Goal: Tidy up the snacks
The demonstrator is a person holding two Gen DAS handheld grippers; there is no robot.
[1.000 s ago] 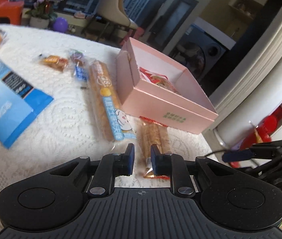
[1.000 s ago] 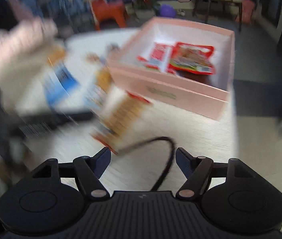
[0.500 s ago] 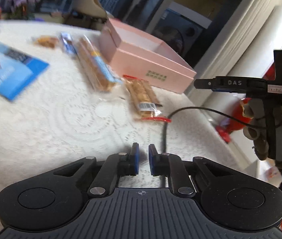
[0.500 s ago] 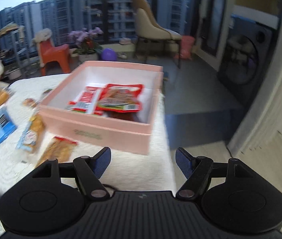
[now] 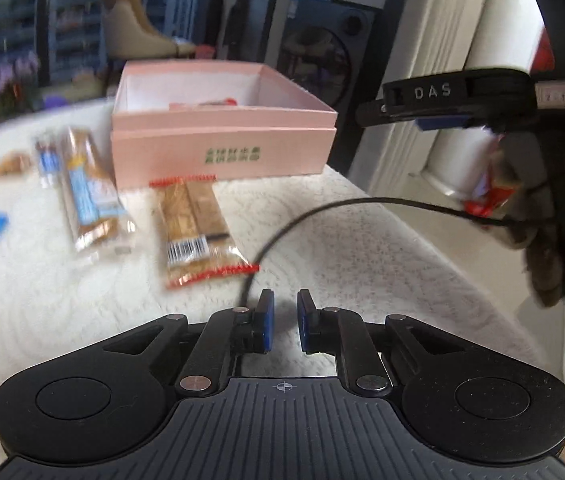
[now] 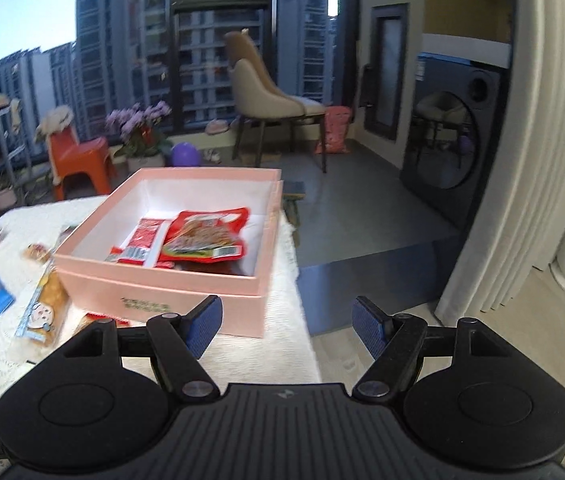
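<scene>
White lace-covered table (image 5: 362,240), pink box (image 5: 222,152), approx. four snack packs (image 5: 194,232), black cable (image 5: 302,216)

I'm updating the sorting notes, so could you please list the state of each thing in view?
pink box: lid off, red packets inside
red-edged cracker pack: flat on tablecloth, outside box
left gripper: shut, empty
right gripper: open, empty

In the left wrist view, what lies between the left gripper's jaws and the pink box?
In the left wrist view, between the left gripper and the pink box lies a red-edged biscuit packet on the white tablecloth, with a black cable beside it.
</scene>
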